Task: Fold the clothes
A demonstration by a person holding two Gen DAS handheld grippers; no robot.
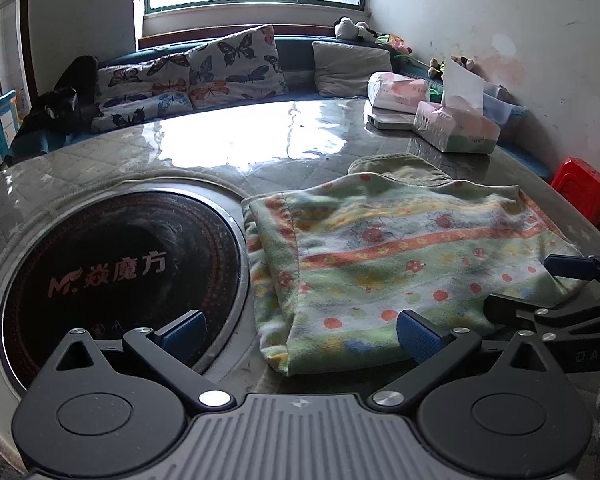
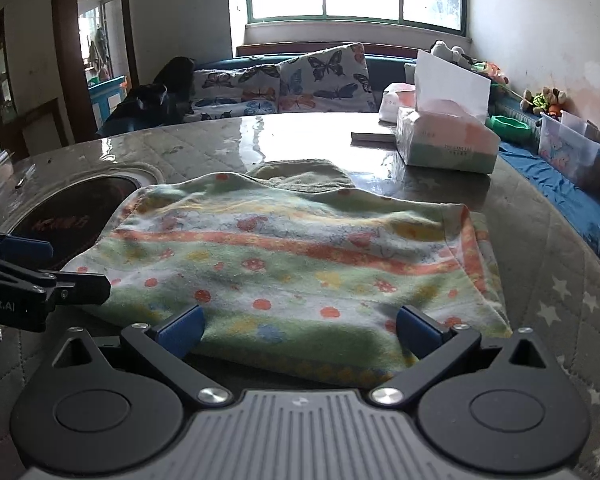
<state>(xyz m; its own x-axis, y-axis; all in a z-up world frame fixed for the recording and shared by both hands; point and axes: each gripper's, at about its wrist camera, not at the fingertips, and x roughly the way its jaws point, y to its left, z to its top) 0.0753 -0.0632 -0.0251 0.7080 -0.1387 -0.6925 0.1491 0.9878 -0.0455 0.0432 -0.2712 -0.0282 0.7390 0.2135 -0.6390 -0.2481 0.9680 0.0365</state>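
Folded garment (image 1: 400,256) lay beside the burner (image 1: 116,276); left gripper (image 1: 300,334) and right gripper (image 2: 300,330) both gaped wide, holding nothing.

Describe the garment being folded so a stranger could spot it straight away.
Start at the round table with the black cooktop set into it. Beside that cooktop lies the folded garment, near the table's front edge. Unlike the tissue packs farther back, it is soft fleece with green, white and orange stripes and small red dots.
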